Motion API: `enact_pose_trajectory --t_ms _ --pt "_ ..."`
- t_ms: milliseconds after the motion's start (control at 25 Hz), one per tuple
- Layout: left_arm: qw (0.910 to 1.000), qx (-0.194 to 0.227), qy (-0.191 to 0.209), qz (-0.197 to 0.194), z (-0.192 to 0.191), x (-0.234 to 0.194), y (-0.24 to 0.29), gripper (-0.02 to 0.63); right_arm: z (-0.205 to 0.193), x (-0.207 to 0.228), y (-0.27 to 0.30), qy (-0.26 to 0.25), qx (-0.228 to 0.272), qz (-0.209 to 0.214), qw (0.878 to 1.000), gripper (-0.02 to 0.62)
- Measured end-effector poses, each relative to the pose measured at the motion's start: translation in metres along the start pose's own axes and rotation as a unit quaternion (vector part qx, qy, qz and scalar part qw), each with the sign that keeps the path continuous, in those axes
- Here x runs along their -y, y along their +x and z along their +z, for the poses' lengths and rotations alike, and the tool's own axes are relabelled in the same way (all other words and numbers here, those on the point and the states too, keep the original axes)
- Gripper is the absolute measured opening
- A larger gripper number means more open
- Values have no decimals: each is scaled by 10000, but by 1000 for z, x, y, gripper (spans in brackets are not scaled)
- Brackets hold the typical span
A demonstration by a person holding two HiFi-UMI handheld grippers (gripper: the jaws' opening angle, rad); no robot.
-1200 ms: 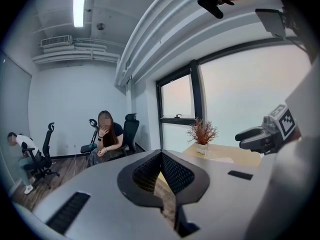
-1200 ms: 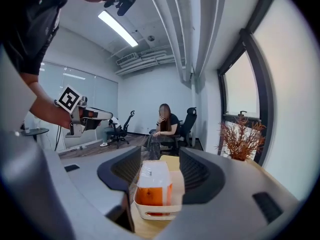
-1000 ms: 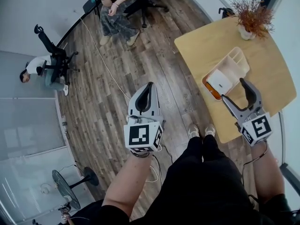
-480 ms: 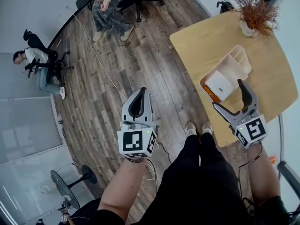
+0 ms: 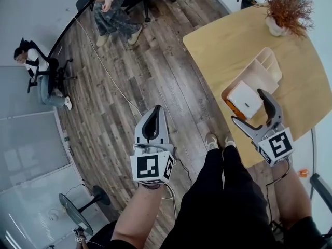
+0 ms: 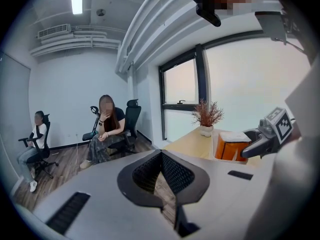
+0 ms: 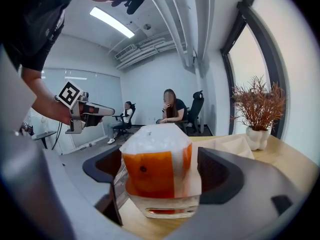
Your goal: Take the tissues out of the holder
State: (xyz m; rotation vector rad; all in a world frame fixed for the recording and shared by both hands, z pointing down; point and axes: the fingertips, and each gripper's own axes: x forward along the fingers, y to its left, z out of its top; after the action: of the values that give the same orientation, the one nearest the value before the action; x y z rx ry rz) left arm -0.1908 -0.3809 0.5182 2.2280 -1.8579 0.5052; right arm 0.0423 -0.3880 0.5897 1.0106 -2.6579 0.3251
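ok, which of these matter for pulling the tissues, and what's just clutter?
Job: tissues, the orange-and-white pack; clear holder around its base.
Lying about: beige tray, potted plant, floor fan, seated people.

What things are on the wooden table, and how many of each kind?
Tissue pack: 1
Holder: 1
Potted plant: 1
Total: 3

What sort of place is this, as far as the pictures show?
Probably an office or meeting room: a black office chair, a wooden table and a large window.
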Motion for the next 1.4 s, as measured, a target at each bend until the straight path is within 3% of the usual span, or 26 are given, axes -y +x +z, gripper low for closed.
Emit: enact_pose_trajectory --t_ms 360,400,480,760,1400 --pt "9999 -164 17 -24 -19 8 -3 5 -6 5 3 83 -36 -5 10000 465" --pt "9998 -178 17 -30 -20 9 -4 5 -5 4 2 66 -13 -17 10000 442" --pt "9998 -172 7 -37 -21 9 -5 5 -3 5 1 46 45 -74 10000 320" --pt "9999 -120 -69 -65 -19 14 -3 5 -5 4 -1 -58 -22 -121 9999 268" --pt "9991 405 -69 127 40 0 -24 5 34 -2 -22 -146 77 -63 9998 256"
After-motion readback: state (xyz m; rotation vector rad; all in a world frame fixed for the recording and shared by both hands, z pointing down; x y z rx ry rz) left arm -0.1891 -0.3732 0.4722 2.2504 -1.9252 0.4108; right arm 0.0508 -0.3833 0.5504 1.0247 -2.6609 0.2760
